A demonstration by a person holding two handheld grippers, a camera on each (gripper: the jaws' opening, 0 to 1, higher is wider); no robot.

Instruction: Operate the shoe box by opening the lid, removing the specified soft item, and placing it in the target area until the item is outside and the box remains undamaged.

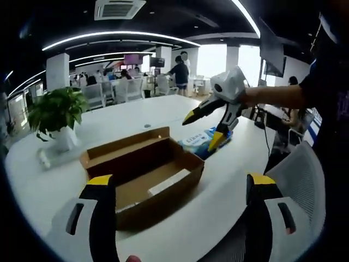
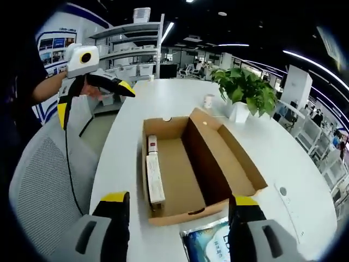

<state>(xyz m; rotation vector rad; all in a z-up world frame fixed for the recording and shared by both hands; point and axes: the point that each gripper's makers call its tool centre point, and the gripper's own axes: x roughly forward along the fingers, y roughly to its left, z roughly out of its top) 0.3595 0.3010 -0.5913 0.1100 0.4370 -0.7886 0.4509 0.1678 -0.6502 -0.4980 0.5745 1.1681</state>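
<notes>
The brown cardboard shoe box (image 1: 143, 170) (image 2: 188, 164) lies open on the white table, its lid folded back flat. A long white item (image 2: 154, 177) rests along the box's inner wall. A blue-and-white soft pack (image 1: 199, 143) (image 2: 210, 241) lies on the table just outside the box's short end. My right gripper (image 1: 203, 129) (image 2: 180, 200) hovers open over this pack, one yellow tip close to it. My left gripper (image 1: 180, 181) (image 2: 94, 100) is open and holds nothing, raised off the table's near edge.
A potted green plant (image 1: 54, 112) (image 2: 246, 89) in a white pot stands beyond the box. A grey mesh chair (image 2: 46, 177) (image 1: 297, 174) sits at the table's edge. A small white cup (image 2: 208, 101) is near the plant. People stand in the office behind.
</notes>
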